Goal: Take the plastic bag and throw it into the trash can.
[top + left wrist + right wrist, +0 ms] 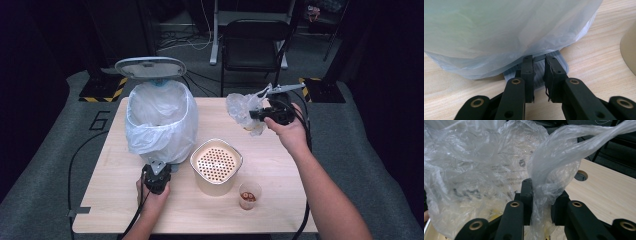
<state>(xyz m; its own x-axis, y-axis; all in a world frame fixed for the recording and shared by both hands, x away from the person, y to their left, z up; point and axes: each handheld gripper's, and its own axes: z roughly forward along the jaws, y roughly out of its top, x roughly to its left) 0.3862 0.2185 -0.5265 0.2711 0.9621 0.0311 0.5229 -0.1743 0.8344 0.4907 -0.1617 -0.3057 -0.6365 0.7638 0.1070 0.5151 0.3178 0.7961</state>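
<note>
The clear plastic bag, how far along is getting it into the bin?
Done: the bin stands open, the left gripper shut on its pedal. In hand: the right gripper holds the clear plastic bag above the table. Left: carrying it over and dropping it in.

Two handheld grippers: left gripper (157, 176) and right gripper (265, 113), each black, with two flat-sided jaws on linked bars fastened by brass-ringed rivets. Grey three-cornered plate (157, 167) sat atop each. Black cable (132, 225) trailed from both. Forearms were bare, without sleeves.

The wooden table (115, 200) carries a lined bin (160, 120), strainer pot (216, 167) and cup (249, 195).
</note>
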